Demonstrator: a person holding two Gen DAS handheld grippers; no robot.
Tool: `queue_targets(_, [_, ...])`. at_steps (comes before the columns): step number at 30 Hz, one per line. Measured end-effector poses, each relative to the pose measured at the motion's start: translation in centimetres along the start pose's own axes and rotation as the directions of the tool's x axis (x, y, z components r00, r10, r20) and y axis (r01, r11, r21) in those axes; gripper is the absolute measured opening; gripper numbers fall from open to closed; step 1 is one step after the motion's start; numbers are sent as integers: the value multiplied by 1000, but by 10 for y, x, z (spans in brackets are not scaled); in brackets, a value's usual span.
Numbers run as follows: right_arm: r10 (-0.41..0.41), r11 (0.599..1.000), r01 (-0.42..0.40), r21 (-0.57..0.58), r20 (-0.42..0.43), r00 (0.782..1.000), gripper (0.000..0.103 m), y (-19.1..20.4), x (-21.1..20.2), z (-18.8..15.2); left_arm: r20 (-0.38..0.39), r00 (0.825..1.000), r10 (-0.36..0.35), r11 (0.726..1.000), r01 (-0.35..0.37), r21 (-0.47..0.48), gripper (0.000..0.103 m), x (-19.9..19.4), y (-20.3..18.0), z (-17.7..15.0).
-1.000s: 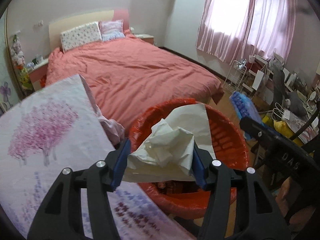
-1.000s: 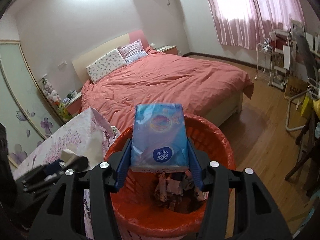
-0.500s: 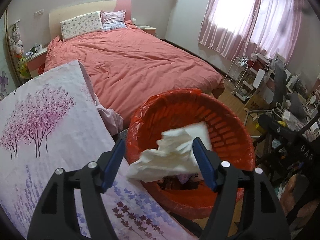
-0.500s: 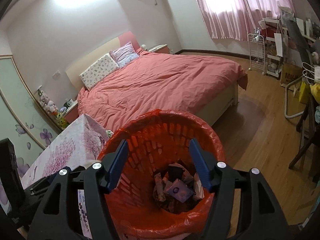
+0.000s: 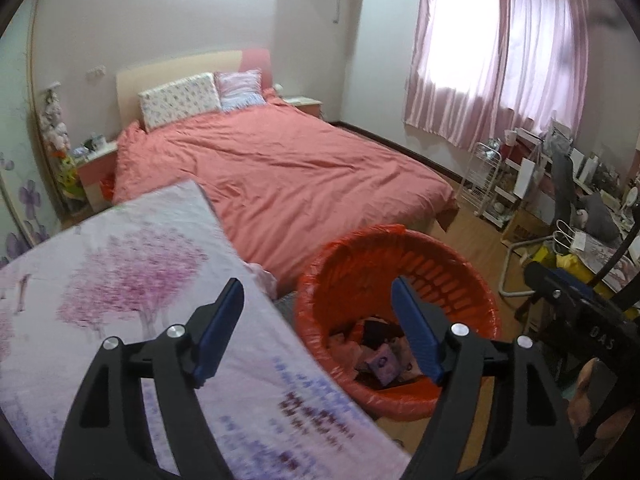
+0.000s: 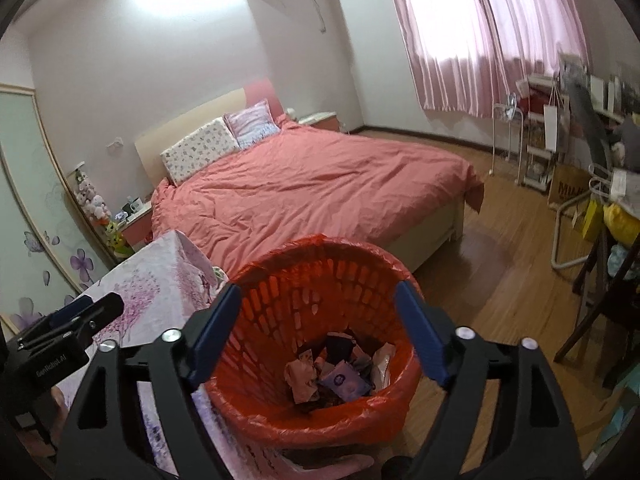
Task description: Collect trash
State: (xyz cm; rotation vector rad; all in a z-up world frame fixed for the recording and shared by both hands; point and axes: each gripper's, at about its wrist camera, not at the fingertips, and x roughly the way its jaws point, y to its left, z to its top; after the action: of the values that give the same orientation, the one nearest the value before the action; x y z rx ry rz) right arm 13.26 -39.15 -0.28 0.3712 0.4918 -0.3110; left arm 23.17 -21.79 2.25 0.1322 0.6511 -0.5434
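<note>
Left gripper [image 5: 316, 320] spread wide, blue pads [image 5: 416, 336] holding nothing, poised partly above a table covered in a pink tree-print cloth [image 5: 120, 280] and partly above the near rim of an orange laundry-style basket [image 5: 460, 276] lined with a red plastic bag

Right gripper [image 6: 320, 328] likewise gaping, nothing between its blue pads [image 6: 216, 328], hanging directly over the same basket [image 6: 304, 300], mouth of the bin framed between the 2 fingers

Collected trash [image 6: 340, 372] lying at the bottom of the basket: crumpled pinkish wrappers, a small purple packet, white paper against the right wall; seen from the left wrist as a dim heap [image 5: 380, 356] low inside the liner

Left gripper [image 6: 72, 320] visible at the left edge of the right-wrist view, above the printed cloth [image 6: 160, 292]; right gripper [image 5: 568, 292] showing dark at the right edge of the left-wrist view, beside the basket

Basket standing on a wooden floor [image 6: 500, 280], touching or just beside the table edge, near the foot of a bed [image 5: 288, 168] under a salmon duvet

2 pillows [image 5: 180, 98] propped at the headboard

Pink curtains [image 5: 496, 48] drawn over a bright window, a cluttered desk [image 5: 580, 184] along the right wall
</note>
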Motion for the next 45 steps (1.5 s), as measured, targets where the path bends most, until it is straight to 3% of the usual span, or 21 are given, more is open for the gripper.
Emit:
queue_targets(5, [-18,998,22,-57,63,998,101,25,-26,-11,52,995,83,996,-83,-15,83,-49,23,-19])
queue_targets(9, [-72,990,84,-111,107,992,101,49,-48,-28,80,986,149,989,-147,-36,92,-83,42,-43])
queue_targets(14, [-124,976,144,-162,127,984,101,71,-66,-52,119,961,248,968,-242,-60,98,-127,62,-81])
queue_targets(20, [-120,968,153,-201,166,979,101,87,-89,-76,138,940,312,948,-298,-114,99,-162,77,-120])
queue_targets(27, [-147,973,172,-156,157,977,101,85,-100,-85,131,914,383,914,-355,-196,99,-187,93,-156])
queue_targets(33, [-170,953,206,-223,167,971,101,99,-105,-102,136,887,441,886,-405,-225,99,-207,94,-179])
queue_targets(45, [-222,944,244,-221,120,968,101,109,-109,-123,53,900,434,873,-405,-273,99,-209,96,-201])
